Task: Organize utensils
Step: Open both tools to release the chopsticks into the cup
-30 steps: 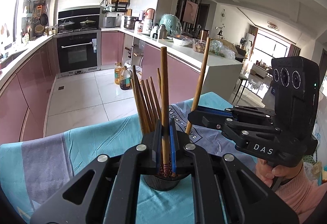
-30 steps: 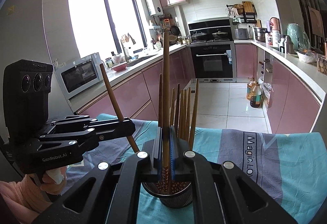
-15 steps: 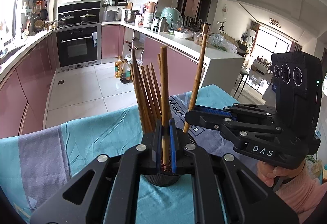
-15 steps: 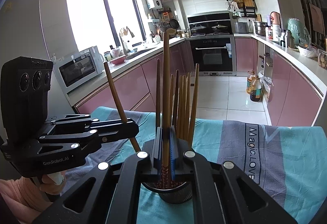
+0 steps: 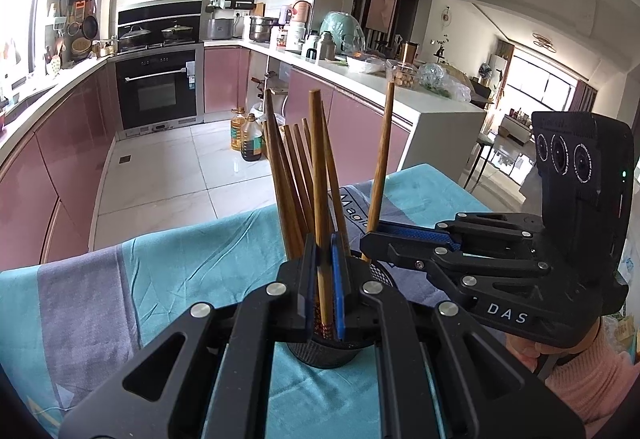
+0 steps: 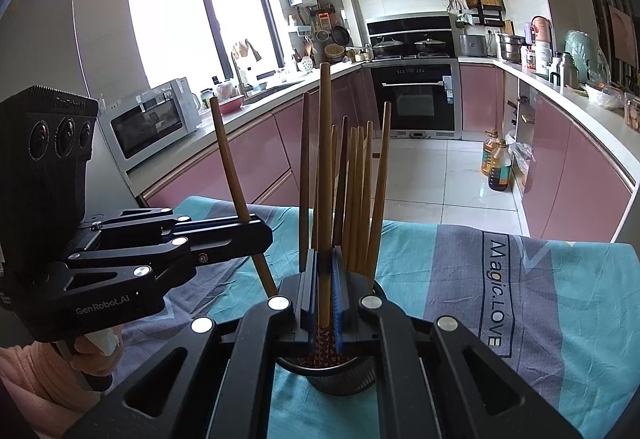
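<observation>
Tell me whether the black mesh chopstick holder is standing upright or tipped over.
Upright. The black mesh holder stands on its base on the teal cloth, its opening facing up, with the chopsticks inside pointing upward.

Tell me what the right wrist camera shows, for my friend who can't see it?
The right tongs pinch one wooden chopstick upright over a dark mesh holder full of chopsticks on a teal and grey cloth. The left tongs, at the picture's left, grip another chopstick slanting toward the holder. Behind is a pink kitchen with an oven.
</observation>
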Demonstrator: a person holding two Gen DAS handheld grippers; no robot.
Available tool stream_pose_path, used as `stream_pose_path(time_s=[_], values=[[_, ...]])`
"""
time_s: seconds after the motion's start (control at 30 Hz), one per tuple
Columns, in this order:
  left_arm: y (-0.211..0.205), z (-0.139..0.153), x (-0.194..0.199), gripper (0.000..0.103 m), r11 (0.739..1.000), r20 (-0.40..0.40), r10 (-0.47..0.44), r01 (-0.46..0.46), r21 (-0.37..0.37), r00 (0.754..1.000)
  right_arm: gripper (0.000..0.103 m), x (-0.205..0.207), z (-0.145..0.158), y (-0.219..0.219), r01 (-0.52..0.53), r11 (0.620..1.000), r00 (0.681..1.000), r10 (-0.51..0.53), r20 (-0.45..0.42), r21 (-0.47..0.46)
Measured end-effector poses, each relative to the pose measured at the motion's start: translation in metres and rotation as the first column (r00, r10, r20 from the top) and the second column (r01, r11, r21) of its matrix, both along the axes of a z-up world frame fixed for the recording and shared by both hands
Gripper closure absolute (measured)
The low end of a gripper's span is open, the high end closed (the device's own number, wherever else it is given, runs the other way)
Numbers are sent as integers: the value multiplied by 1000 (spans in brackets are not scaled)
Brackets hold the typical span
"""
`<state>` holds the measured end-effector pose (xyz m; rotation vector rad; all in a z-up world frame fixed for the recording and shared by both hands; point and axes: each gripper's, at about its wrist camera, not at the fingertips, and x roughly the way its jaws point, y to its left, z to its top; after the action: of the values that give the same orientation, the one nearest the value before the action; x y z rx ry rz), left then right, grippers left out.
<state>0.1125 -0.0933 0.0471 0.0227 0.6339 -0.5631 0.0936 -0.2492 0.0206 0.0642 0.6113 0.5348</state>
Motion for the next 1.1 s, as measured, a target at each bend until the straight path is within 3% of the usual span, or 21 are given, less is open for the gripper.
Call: stream_pose_path(time_s=[1.1], values=[[-4,-23,44,93,998,-47,61,-59,38,997,96,23,-11,6,22,1000,998,-22,-54,1]])
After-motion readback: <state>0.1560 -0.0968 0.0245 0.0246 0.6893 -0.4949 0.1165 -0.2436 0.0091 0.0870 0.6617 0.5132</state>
